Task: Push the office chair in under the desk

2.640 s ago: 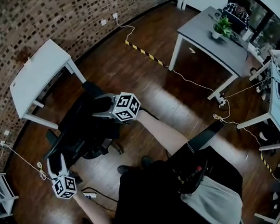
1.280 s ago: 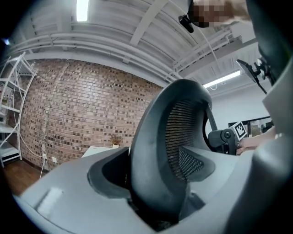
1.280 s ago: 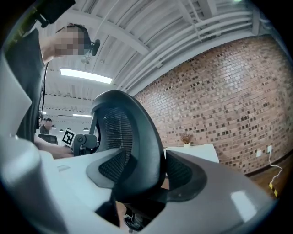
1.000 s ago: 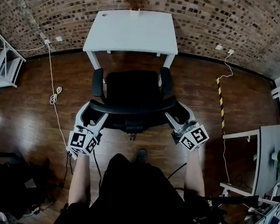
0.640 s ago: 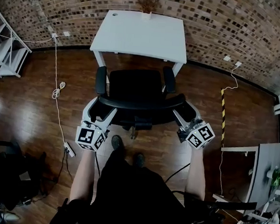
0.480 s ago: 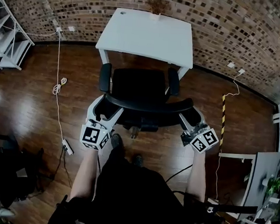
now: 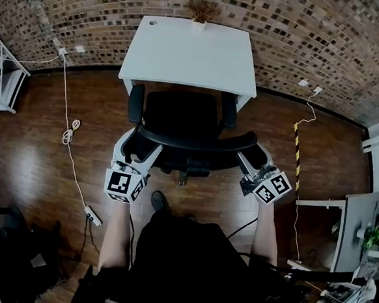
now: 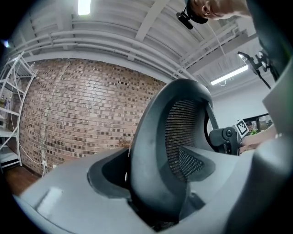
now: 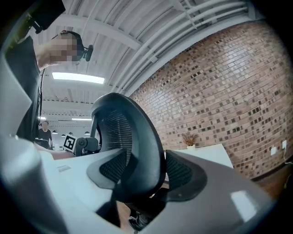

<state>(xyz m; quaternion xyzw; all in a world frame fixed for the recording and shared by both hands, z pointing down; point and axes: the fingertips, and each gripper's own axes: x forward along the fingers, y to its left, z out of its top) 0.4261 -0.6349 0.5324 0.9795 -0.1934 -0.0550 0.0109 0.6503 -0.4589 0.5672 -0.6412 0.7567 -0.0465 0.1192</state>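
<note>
Head view: shows office chair [image 7: 182, 117] nearer desk [image 7: 191, 53] than half a second ago, with armrests [image 7: 136, 103] now at its near edge and seat not yet under. Puts left gripper [image 7: 141, 145] and right gripper [image 7: 251, 154] on the two ends of the backrest [image 7: 197, 141] — chair straight ahead of both, desk just beyond, neither hand nearer.
Left gripper view: has jaws clamped on the backrest rim, its long axis running across toward the other gripper.
Right gripper view: same clamp on the opposite end, desk top past it.
Calls, probably, for an even, straight push from both.
</note>
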